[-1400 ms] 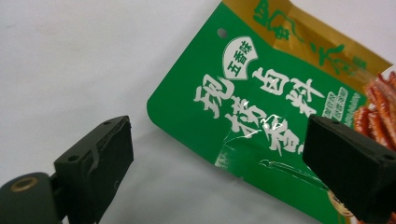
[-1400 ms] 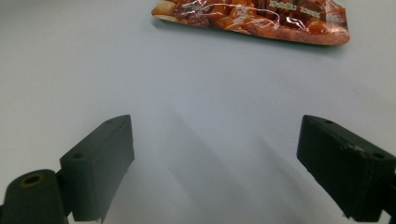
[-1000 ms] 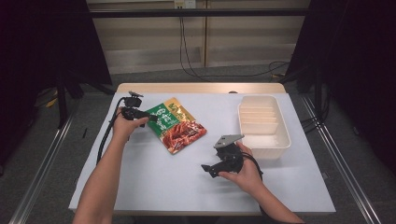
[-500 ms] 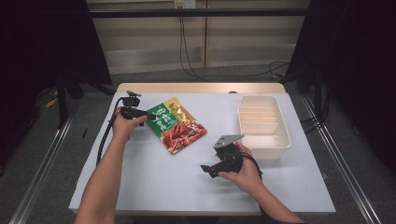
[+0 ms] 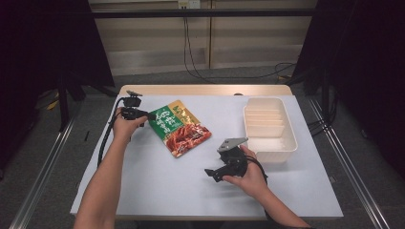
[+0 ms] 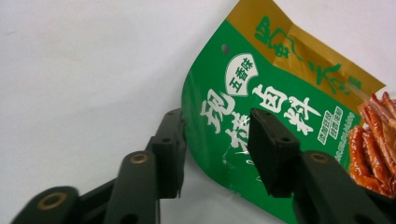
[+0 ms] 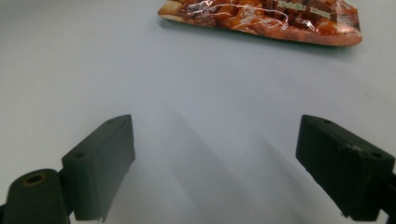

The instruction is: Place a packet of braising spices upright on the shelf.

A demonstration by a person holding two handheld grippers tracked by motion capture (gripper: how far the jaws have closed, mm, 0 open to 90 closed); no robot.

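A green, gold and red snack packet (image 5: 179,129) lies on the white table, left of centre. My left gripper (image 5: 151,116) is at the packet's left corner. In the left gripper view its jaws (image 6: 217,140) straddle the green corner of the packet (image 6: 280,93) with a narrow gap between them, one jaw at the packet's edge and the other over its printed face. My right gripper (image 5: 211,173) rests low on the table, nearer the front and right of the packet. It (image 7: 215,154) is wide open with nothing between its jaws, and the packet's red end (image 7: 261,18) lies ahead of it.
A white divided tray (image 5: 292,143) stands at the right of the table, just behind my right hand. The table (image 5: 143,191) has bare surface across its front. A black cable (image 5: 102,148) trails from the left gripper along the forearm.
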